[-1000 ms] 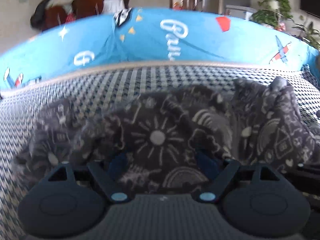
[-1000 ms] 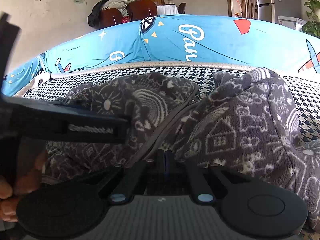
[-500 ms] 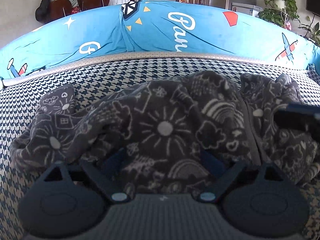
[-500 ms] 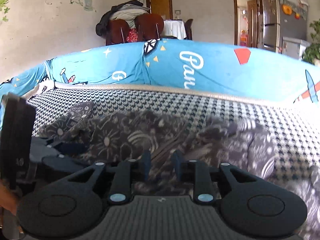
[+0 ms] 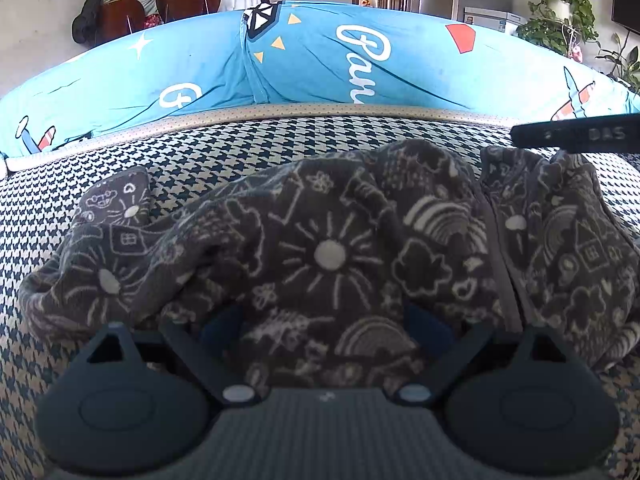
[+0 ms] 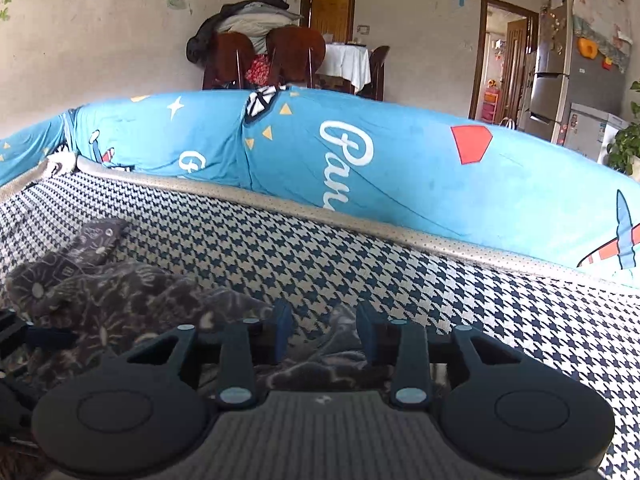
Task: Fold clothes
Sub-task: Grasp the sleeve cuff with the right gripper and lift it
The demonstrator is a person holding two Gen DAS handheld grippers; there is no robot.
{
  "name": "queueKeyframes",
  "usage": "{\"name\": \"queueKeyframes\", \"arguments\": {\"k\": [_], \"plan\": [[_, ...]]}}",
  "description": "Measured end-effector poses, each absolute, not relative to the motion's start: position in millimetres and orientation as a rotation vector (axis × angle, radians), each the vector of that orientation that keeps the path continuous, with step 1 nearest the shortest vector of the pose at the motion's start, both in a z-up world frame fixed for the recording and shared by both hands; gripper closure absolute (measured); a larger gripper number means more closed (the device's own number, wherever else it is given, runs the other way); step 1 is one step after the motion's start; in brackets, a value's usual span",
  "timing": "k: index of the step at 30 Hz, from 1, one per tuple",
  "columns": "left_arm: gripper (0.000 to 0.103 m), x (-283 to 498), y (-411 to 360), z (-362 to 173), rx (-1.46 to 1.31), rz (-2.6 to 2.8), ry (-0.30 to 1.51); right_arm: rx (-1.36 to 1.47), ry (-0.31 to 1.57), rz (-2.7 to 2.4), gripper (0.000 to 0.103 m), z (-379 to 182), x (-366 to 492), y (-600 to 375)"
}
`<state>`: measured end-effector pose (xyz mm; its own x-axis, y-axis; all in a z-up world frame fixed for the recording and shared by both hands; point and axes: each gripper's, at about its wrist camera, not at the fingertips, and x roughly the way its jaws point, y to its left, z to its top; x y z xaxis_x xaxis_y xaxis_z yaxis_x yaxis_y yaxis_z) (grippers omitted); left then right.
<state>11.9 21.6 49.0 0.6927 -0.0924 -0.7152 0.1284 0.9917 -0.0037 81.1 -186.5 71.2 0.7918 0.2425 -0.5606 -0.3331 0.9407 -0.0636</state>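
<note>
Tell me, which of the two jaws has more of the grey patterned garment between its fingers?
The left gripper: its wide-open jaws straddle the grey garment. The right gripper faces mostly bare houndstooth cover.

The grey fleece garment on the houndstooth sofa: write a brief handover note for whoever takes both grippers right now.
Left gripper: open, fingers wide, the grey fleece garment bunched between them, not clamped.
Right gripper: open, holding nothing, just above the garment's edge.
Garment: crumpled on the houndstooth seat, in front of the blue cushion; a cuff sticks out on the left.
Done: no neat fold visible.
Left: flatten, fold.
</note>
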Motion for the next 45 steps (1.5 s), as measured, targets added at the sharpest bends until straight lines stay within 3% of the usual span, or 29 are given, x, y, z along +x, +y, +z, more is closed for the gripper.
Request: {"name": "queueKeyframes", "arguments": {"k": [6,12,14,17,21,34,45], "plan": [[0.010,11,21,46,0.045,-0.120,0.796,-0.181,0.642,0.330,0.049,52,107,-191],[0.010,13,21,44,0.041,-0.120,0.795,-0.169,0.748,0.362,0.049,30,122,-194],[0.009,12,22,44,0.038,-0.122,0.795,-0.162,0.770,0.363,0.054,25,124,-194],[0.009,12,23,44,0.034,-0.125,0.795,-0.154,0.775,0.343,0.078,25,123,-198],[0.009,10,24,42,0.023,-0.129,0.790,-0.117,0.741,0.332,0.084,36,115,-201],[0.007,-7,59,78,-0.039,-0.034,0.635,0.065,0.430,0.382,0.089,105,3,-184],[0.005,-19,83,90,-0.119,-0.056,0.612,0.003,0.475,0.455,0.089,75,-95,-138]]}}
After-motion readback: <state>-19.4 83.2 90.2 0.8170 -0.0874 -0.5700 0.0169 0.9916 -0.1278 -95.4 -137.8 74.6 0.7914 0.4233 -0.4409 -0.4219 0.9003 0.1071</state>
